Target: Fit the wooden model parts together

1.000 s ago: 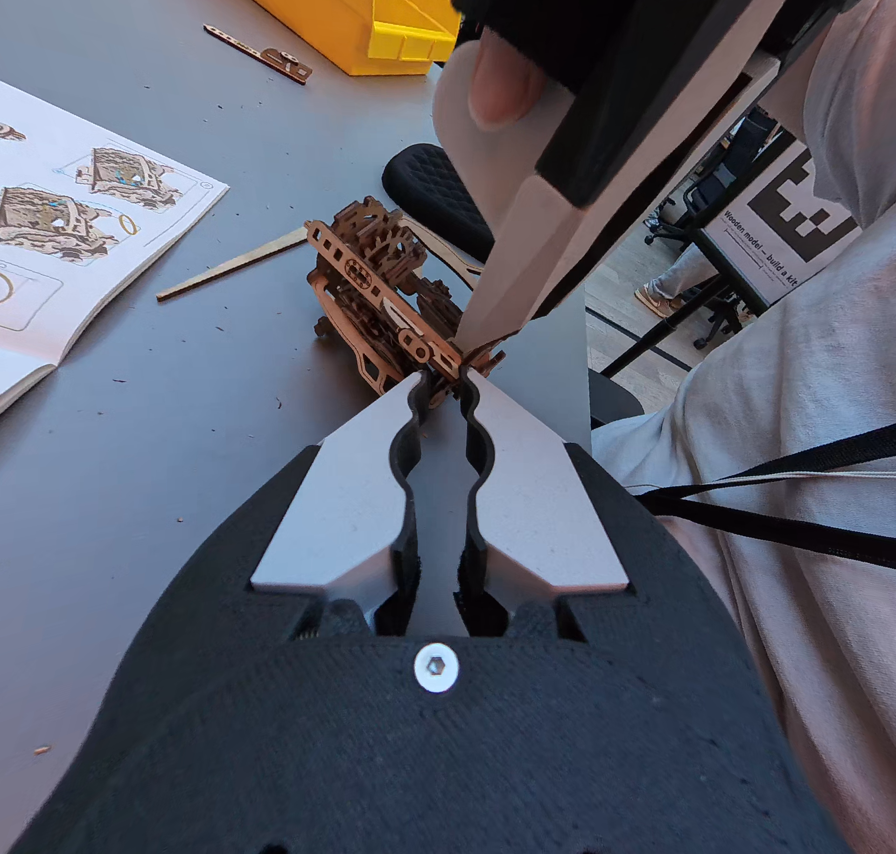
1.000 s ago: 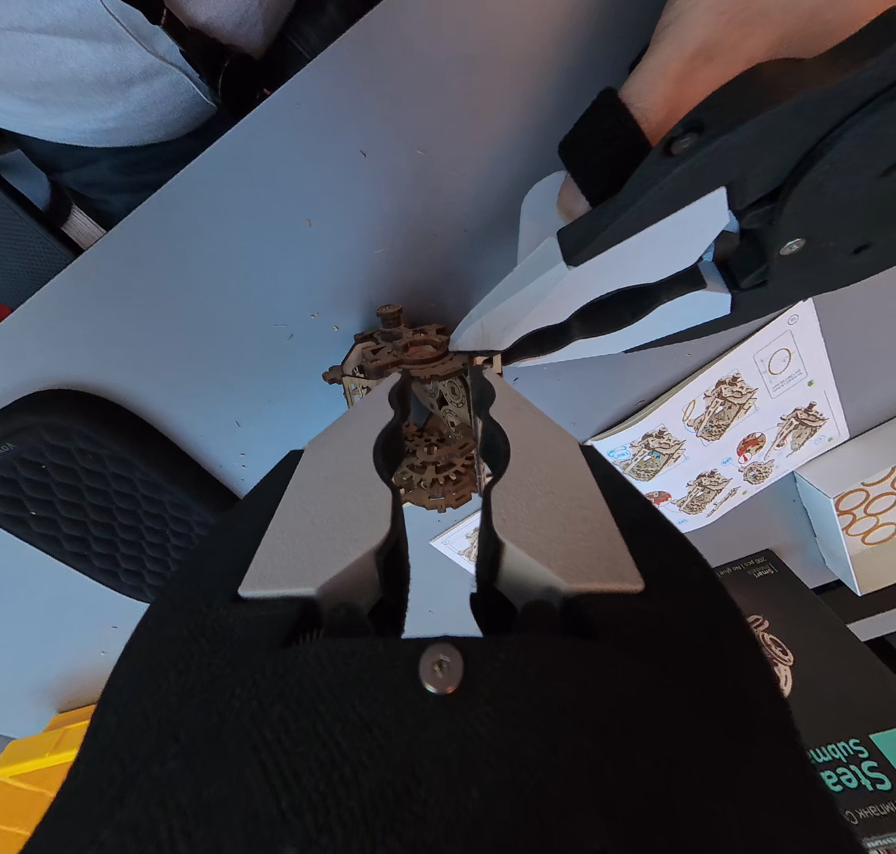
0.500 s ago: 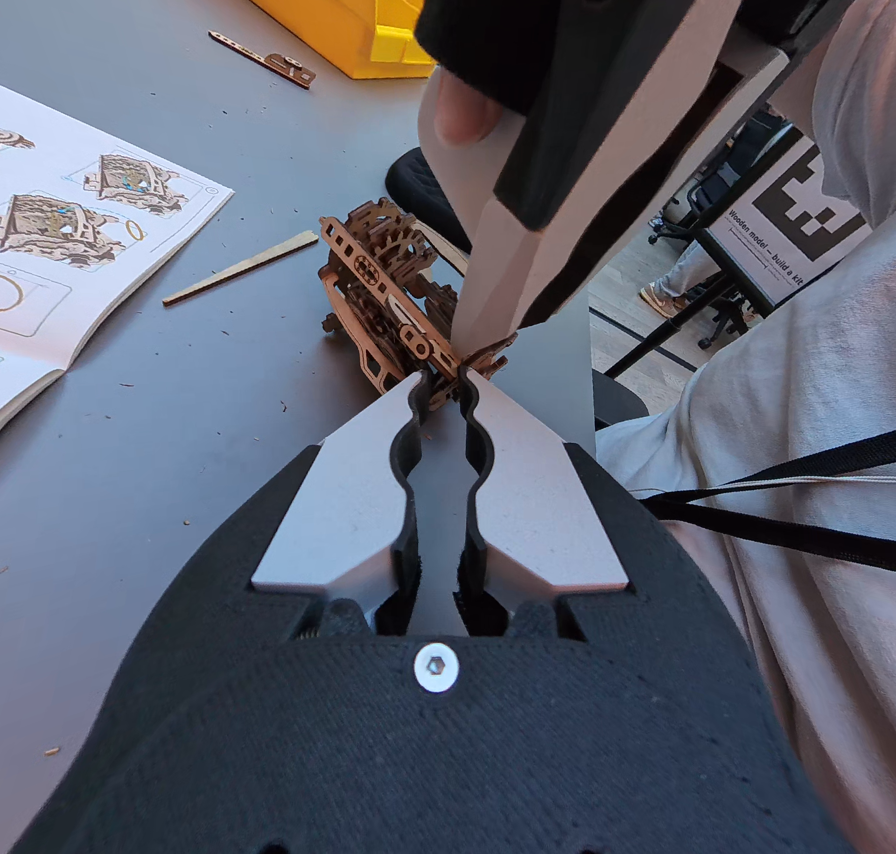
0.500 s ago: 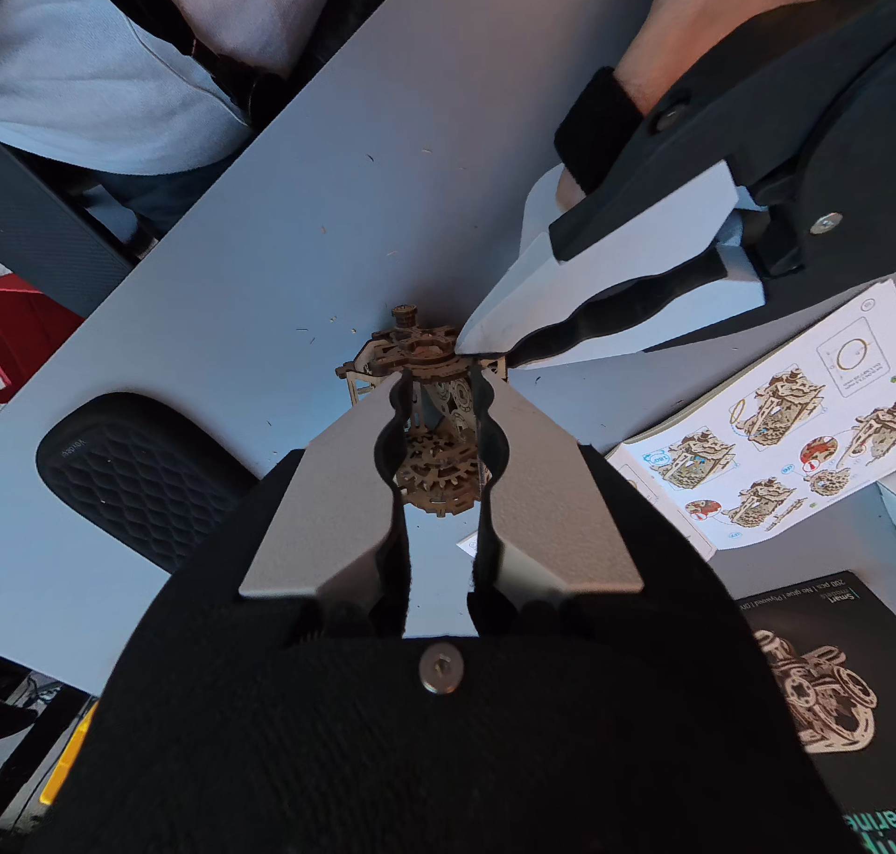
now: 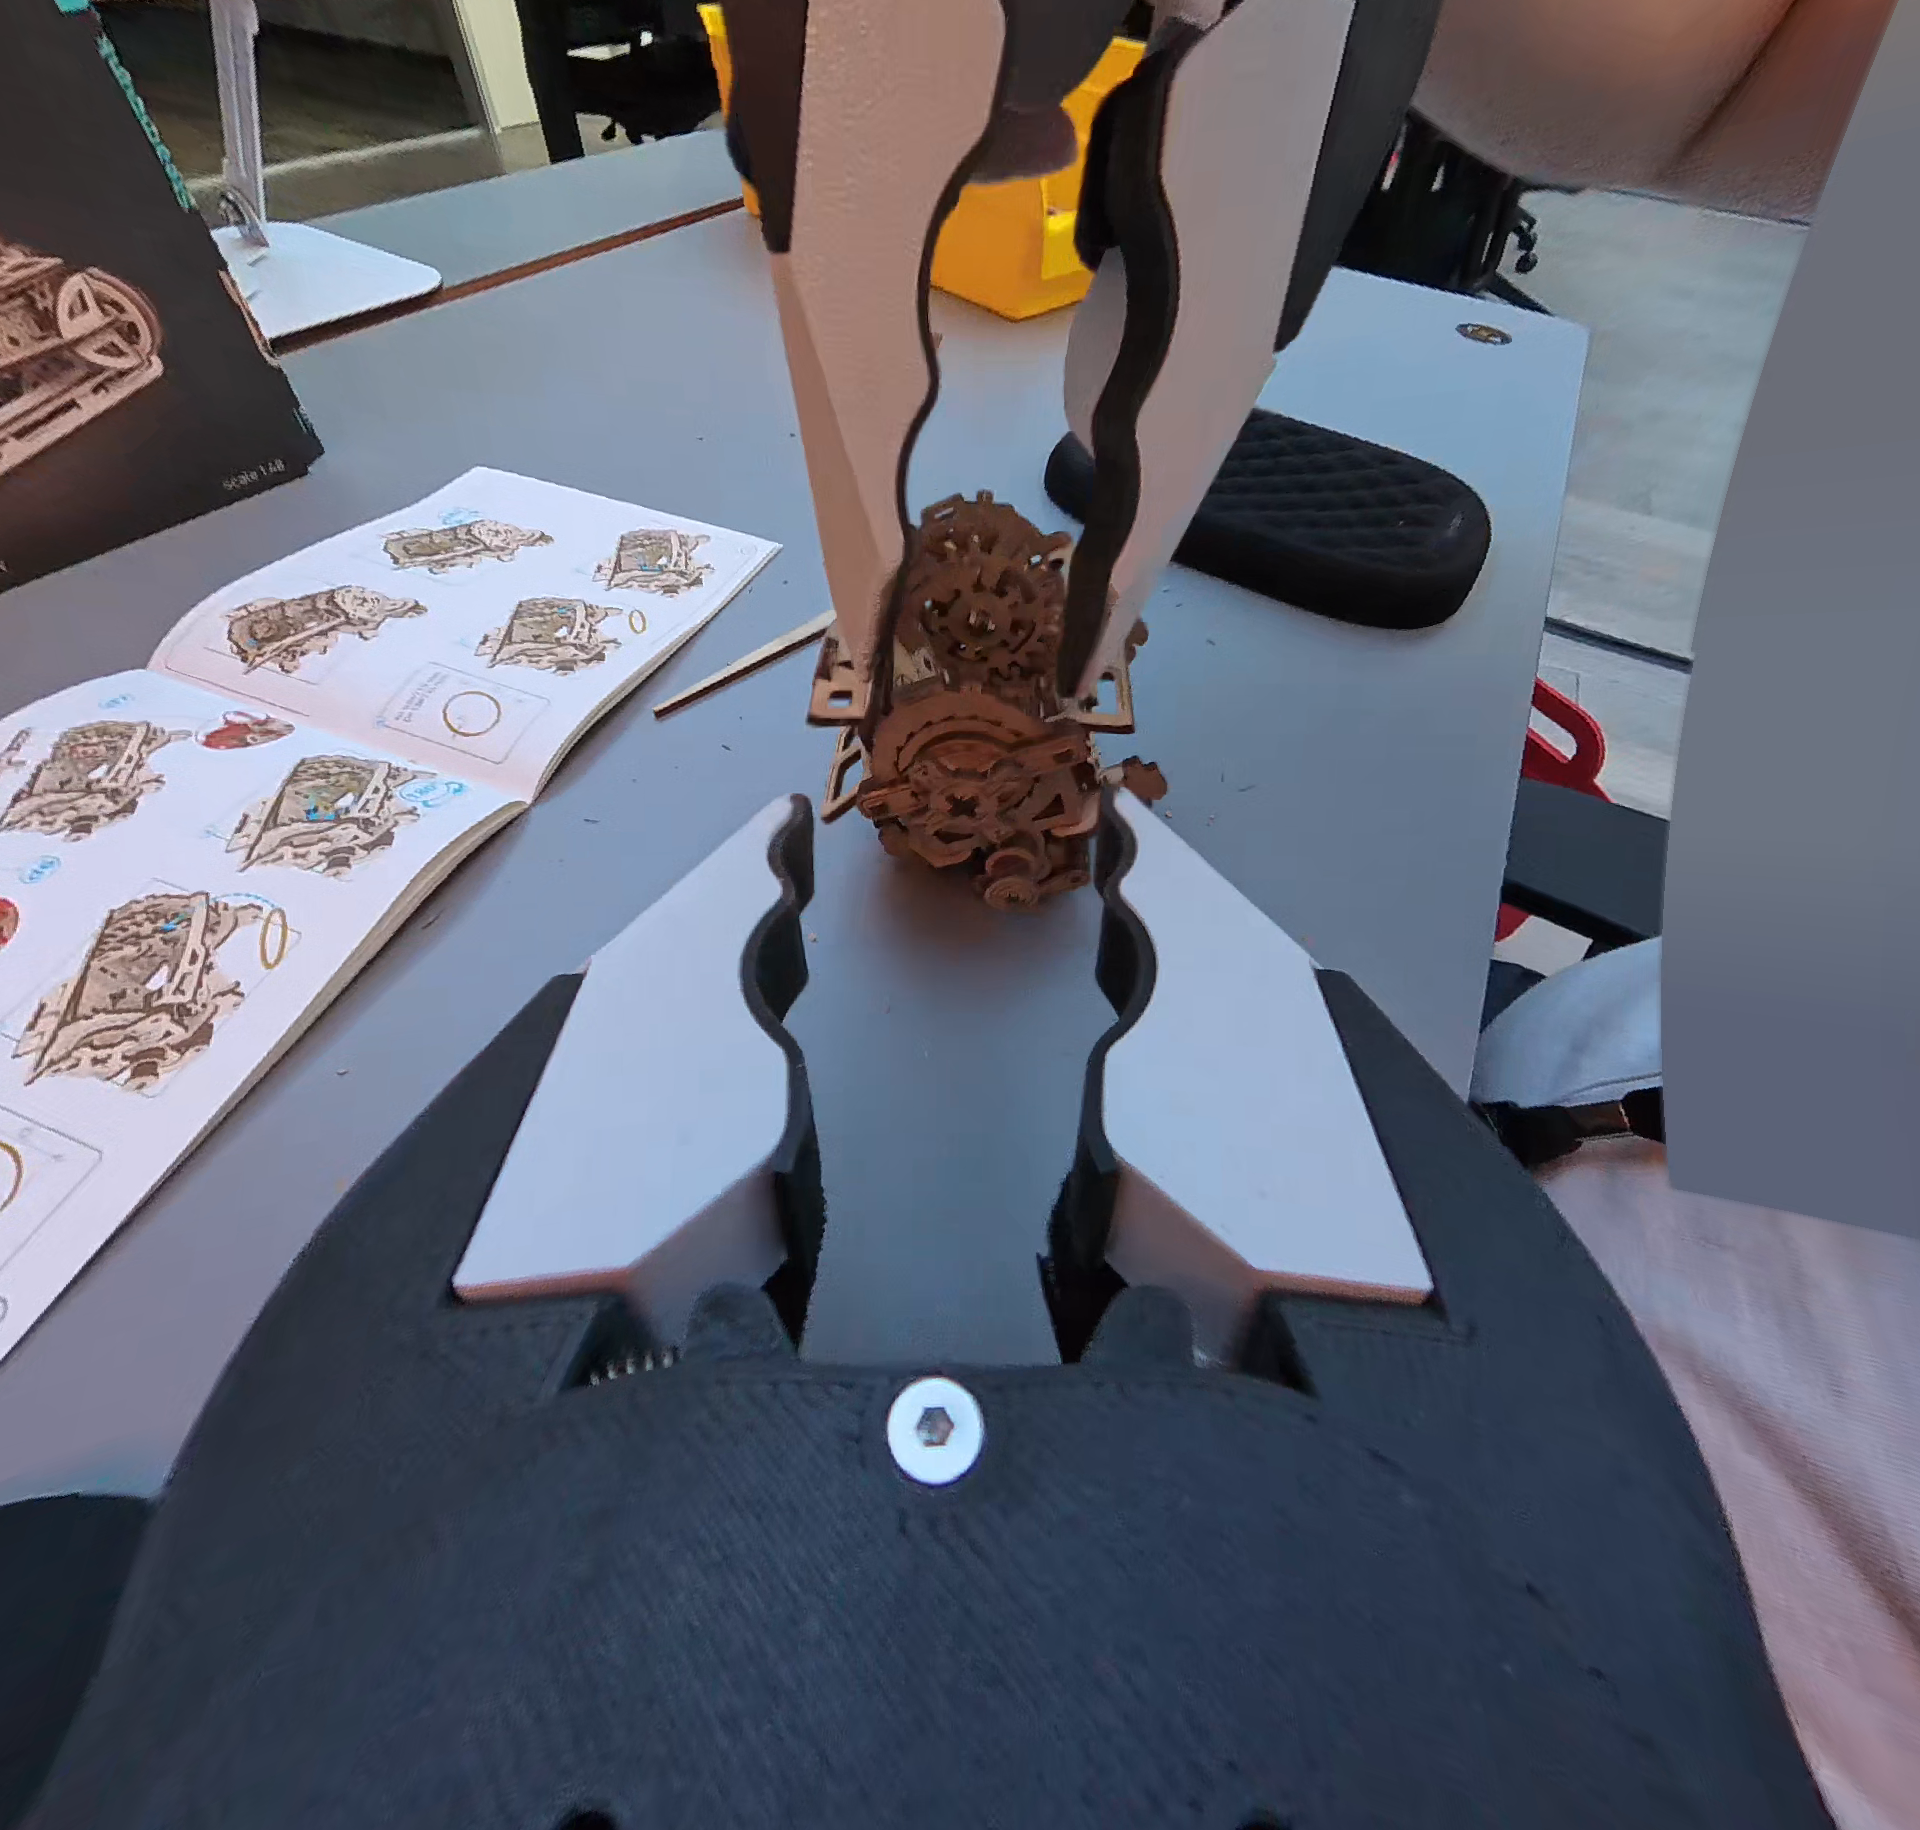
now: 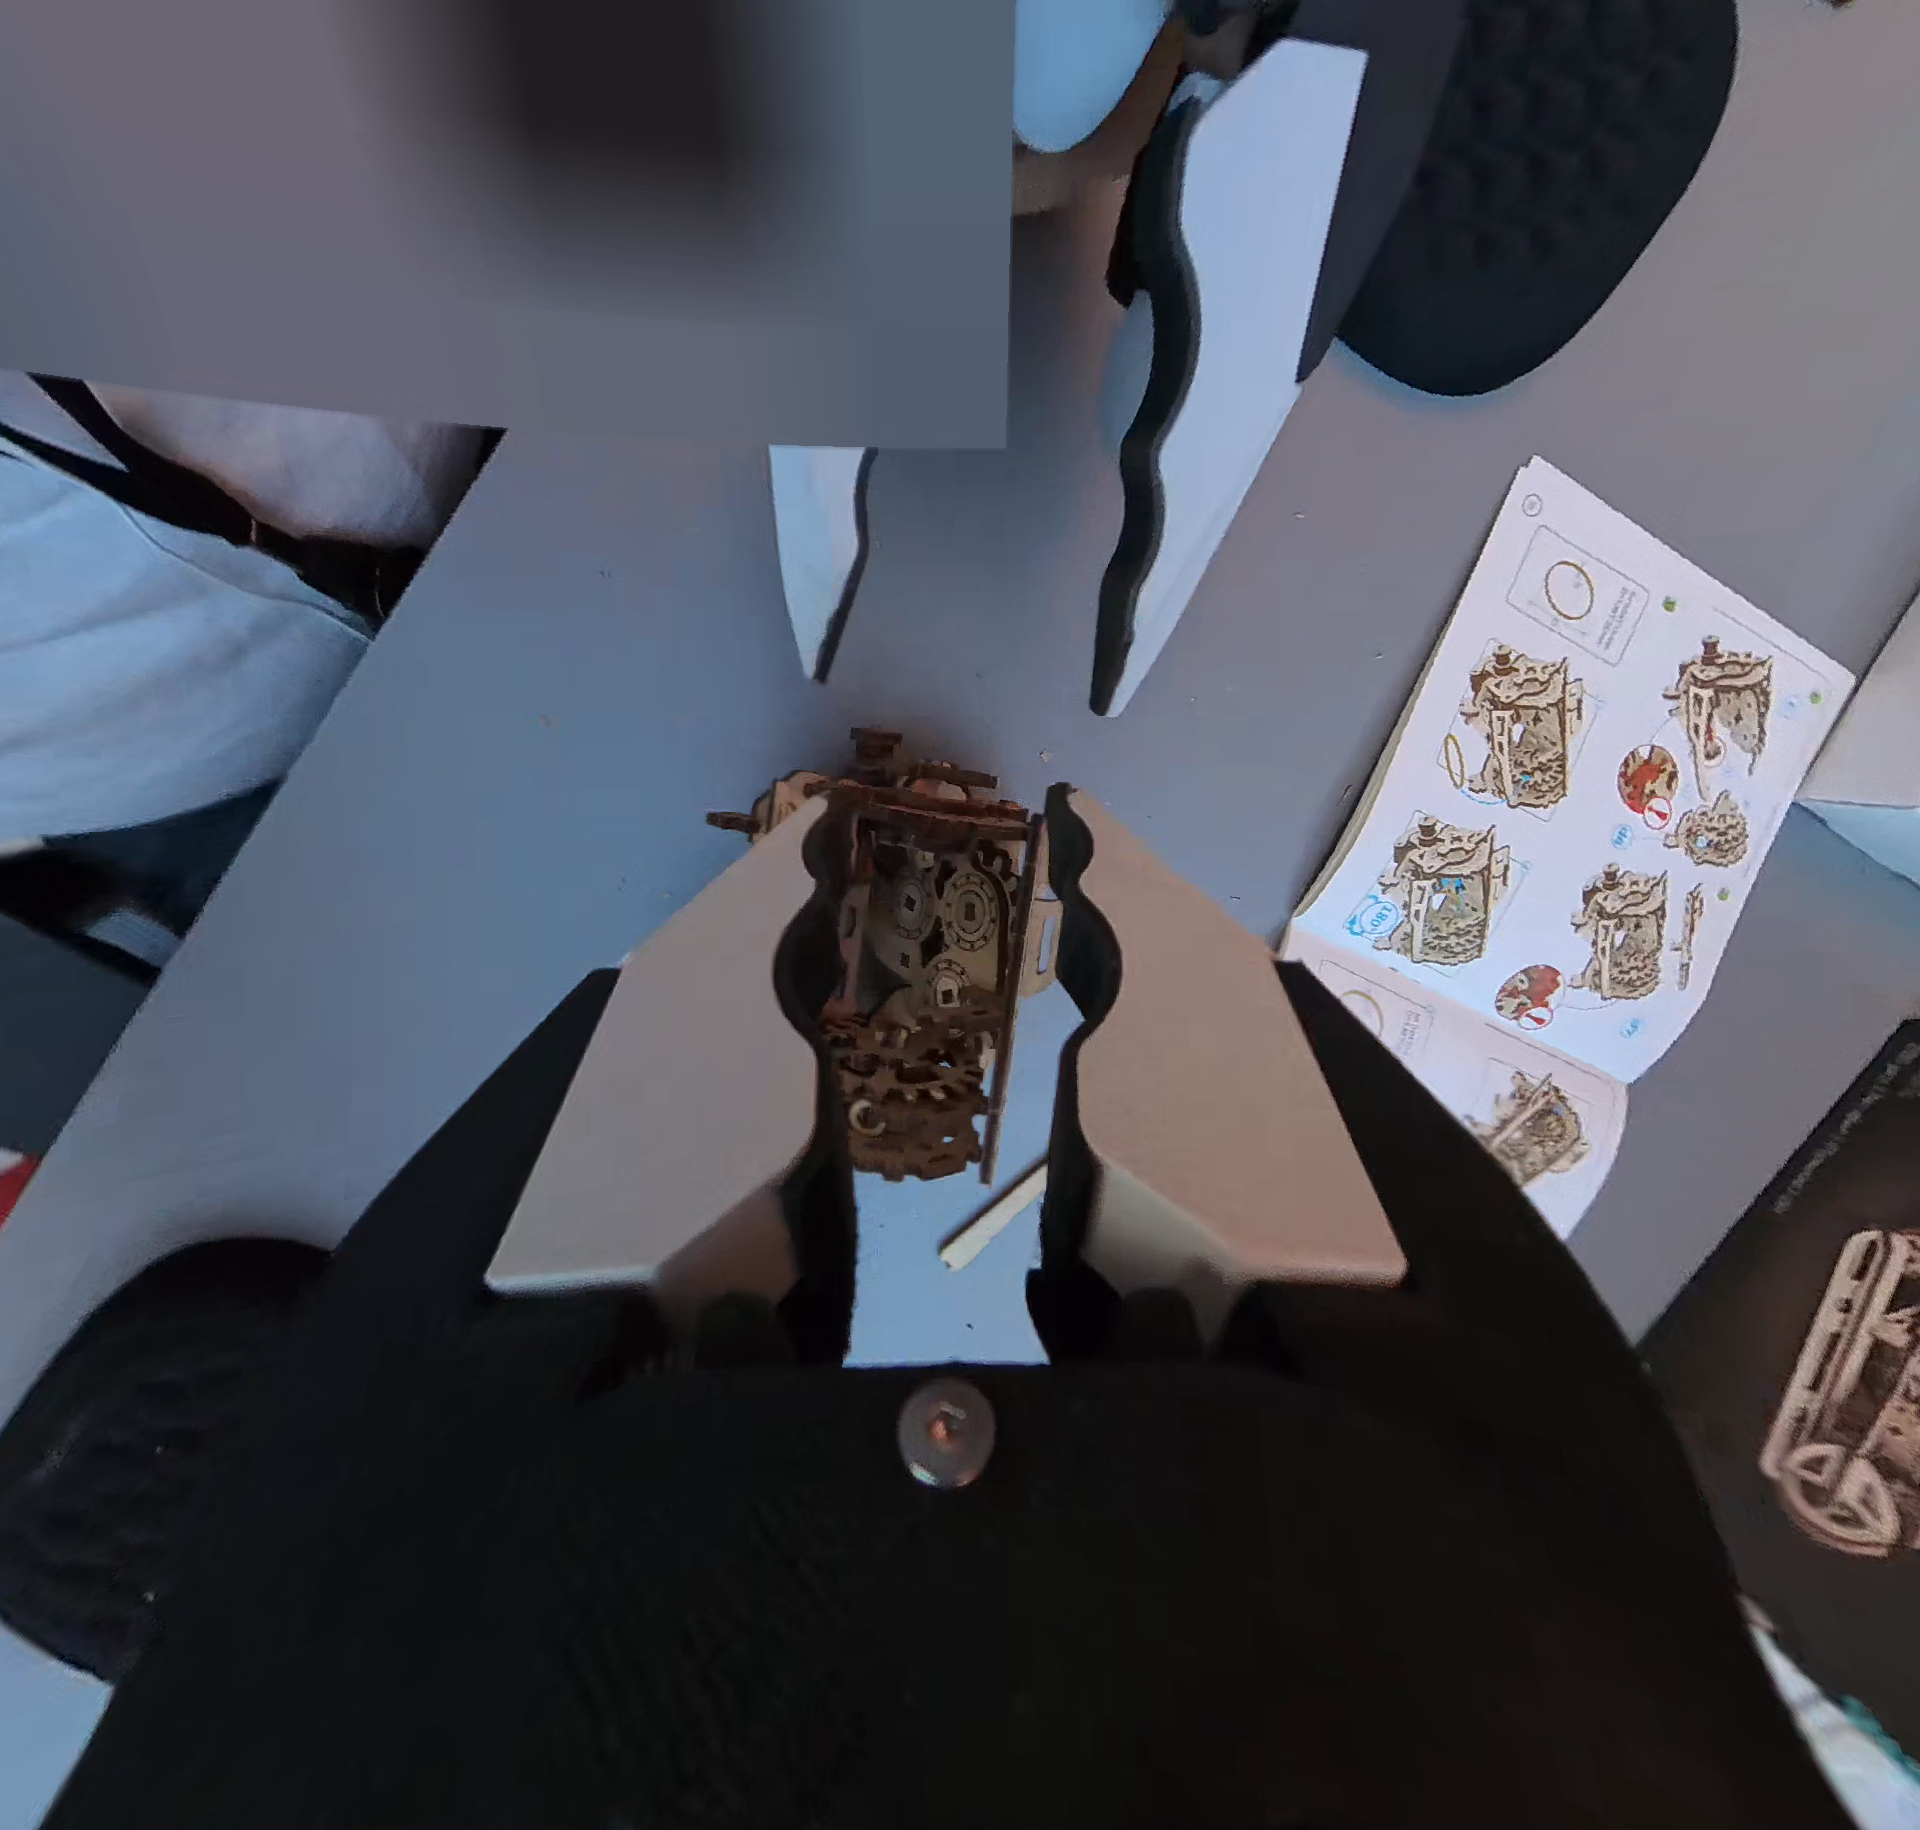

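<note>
**Straddling the wooden model from above, with the other tool spread and empty**

Holds the left gripper (image 5: 951,824) low over the table (image 5: 520,409) with its fingers spread wide and nothing between them. Leaves the wooden model (image 5: 977,793) standing on the table just ahead of those tips, gear face turned towards them. Probably a waiting pose: clear of the work, yet near enough to steady it or take it.

Brings the right gripper (image 6: 940,809) down over the model so that one finger runs along each side plate. Shows one pad touching the wood and the other just beside it in the right wrist view, so cannot tell whether clamped or only enclosing. Seems meant to trap the frame by its flat sides, sparing the gears inside from pressure.

Finds a thin wooden strip (image 5: 743,663) on the table beyond and left of the left tips, near the model, possibly the next part to fit. Keeps the open instruction booklet (image 5: 343,741) flat to the left of the left gripper, presumably for checking the step
</note>
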Available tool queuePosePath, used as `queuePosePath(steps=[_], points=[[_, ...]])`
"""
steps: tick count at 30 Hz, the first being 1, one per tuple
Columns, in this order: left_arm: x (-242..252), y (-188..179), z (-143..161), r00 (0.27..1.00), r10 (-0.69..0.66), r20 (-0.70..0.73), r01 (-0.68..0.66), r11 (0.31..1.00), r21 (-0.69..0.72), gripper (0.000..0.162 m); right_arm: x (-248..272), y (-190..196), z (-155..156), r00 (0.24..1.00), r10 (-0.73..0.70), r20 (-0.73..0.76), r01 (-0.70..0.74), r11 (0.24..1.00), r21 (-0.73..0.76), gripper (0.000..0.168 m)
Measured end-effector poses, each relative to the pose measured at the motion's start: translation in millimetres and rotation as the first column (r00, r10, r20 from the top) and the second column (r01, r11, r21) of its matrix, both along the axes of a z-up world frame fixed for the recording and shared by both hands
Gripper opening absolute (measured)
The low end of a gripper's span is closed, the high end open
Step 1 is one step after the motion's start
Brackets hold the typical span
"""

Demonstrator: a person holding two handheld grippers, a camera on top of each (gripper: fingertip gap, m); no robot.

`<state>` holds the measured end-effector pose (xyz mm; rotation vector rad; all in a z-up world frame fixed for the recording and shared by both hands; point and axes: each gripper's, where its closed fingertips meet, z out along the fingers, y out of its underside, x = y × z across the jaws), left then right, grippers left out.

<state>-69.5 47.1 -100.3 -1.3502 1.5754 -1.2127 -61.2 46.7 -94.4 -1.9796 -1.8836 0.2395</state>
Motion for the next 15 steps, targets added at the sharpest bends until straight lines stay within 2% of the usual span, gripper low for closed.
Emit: queuePosePath(steps=[4,5,7,8,10,13,15], points=[[7.6,0.4,0.4,0.999,0.003,0.033,-0.008,0.990,0.141,0.066,0.4,-3.1,14.7,0.962,-0.148,-0.230,0.150,0.989,-0.008,0.062],[10.4,-1.0,-1.6,1.000,0.002,0.026,-0.007,0.987,0.159,0.074,4.9,-2.4,13.2,0.956,-0.170,-0.241,0.181,0.983,0.025,0.072],[16.8,-5.3,-4.6,1.000,0.007,0.014,-0.009,0.988,0.156,0.087,12.0,-4.9,6.5,0.956,-0.167,-0.240,0.195,0.976,0.098,0.077],[19.8,-6.5,-5.8,1.000,0.015,0.013,-0.017,0.987,0.160,0.087,13.5,-5.6,4.2,0.954,-0.165,-0.251,0.200,0.972,0.122,0.077],[23.9,-6.9,-8.9,1.000,0.029,0.004,-0.029,0.978,0.205,0.072,13.2,-10.2,0.7,0.945,-0.162,-0.285,0.200,0.974,0.107,0.076],[26.2,-6.5,-11.4,0.999,0.031,-0.004,-0.029,0.958,0.285,0.067,14.7,-10.3,0.0,0.932,-0.150,-0.329,0.196,0.974,0.110,0.075],[26.7,-5.2,-12.2,0.999,0.034,-0.008,-0.030,0.958,0.285,0.064,15.1,-7.9,0.2,0.924,-0.149,-0.353,0.201,0.972,0.117,0.075]])
